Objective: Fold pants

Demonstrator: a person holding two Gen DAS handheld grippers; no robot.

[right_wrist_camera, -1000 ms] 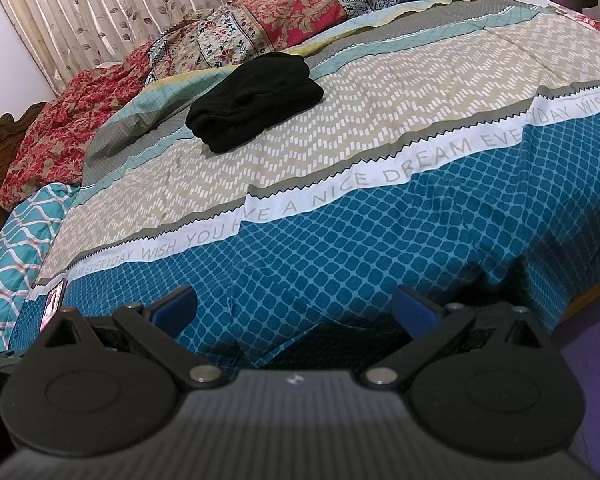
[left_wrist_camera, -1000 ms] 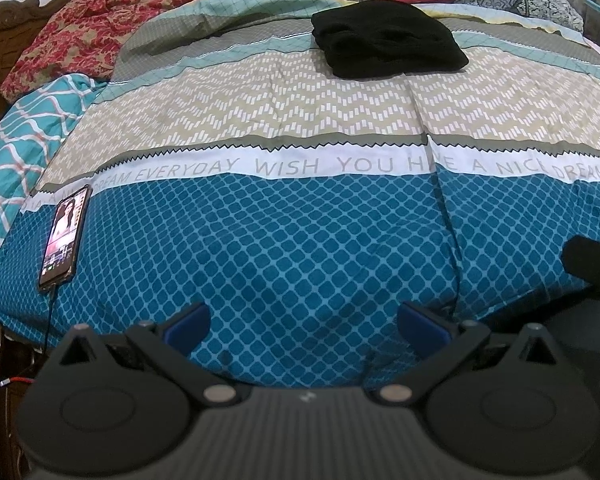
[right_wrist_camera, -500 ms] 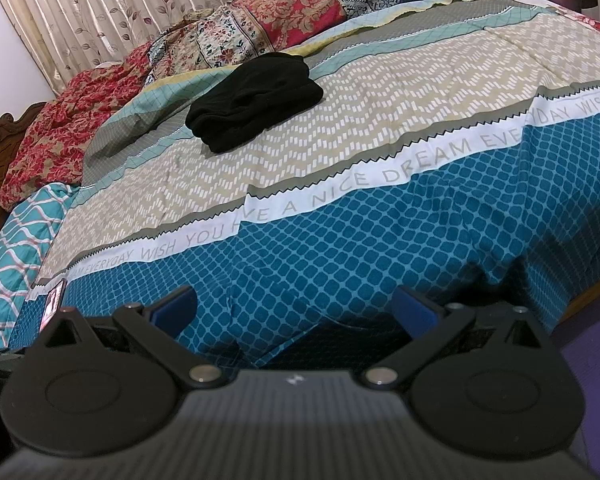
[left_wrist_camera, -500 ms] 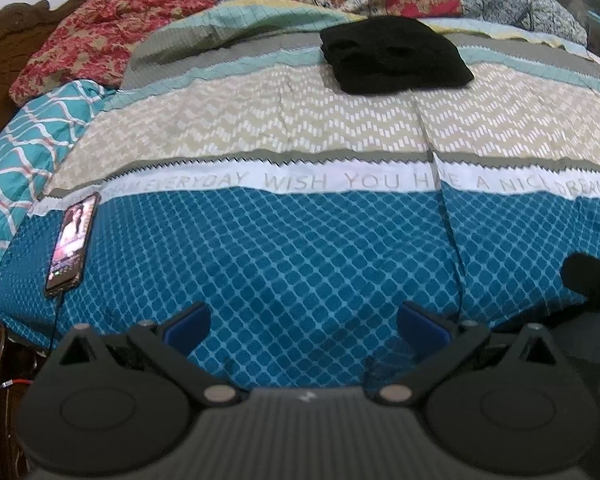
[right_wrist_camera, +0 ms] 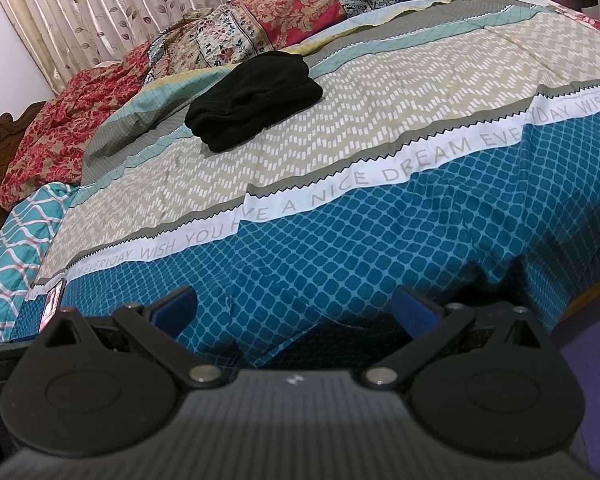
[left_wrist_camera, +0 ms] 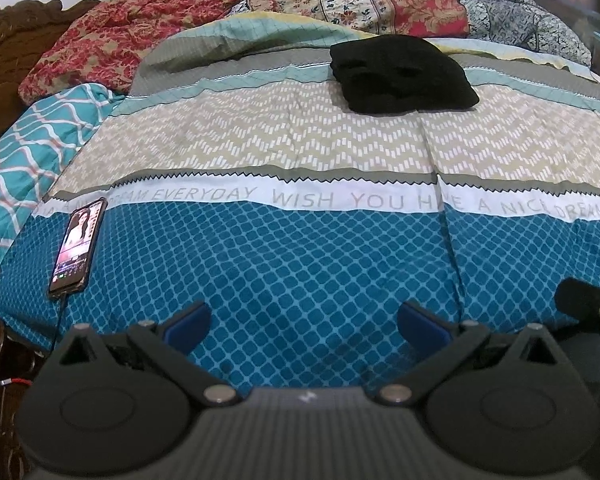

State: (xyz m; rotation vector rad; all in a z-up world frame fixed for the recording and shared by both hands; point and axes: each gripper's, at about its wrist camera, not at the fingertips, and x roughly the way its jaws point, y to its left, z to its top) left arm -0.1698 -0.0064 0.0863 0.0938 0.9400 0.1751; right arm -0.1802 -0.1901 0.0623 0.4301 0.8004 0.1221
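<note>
Black pants (left_wrist_camera: 404, 76), a folded heap, lie far across the bed (left_wrist_camera: 300, 264); left tongs (left_wrist_camera: 304, 322) and right tongs (right_wrist_camera: 294, 310), both spread apart and empty, hover at its near edge.

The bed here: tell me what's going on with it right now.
A person holds two grippers at the near edge of the bed, both empty. The left gripper and right gripper are open, hovering over the blue part of the bedspread. The black pants lie far across the bed in a folded bundle, untouched by either gripper. A lit phone rests near the left edge.
</note>
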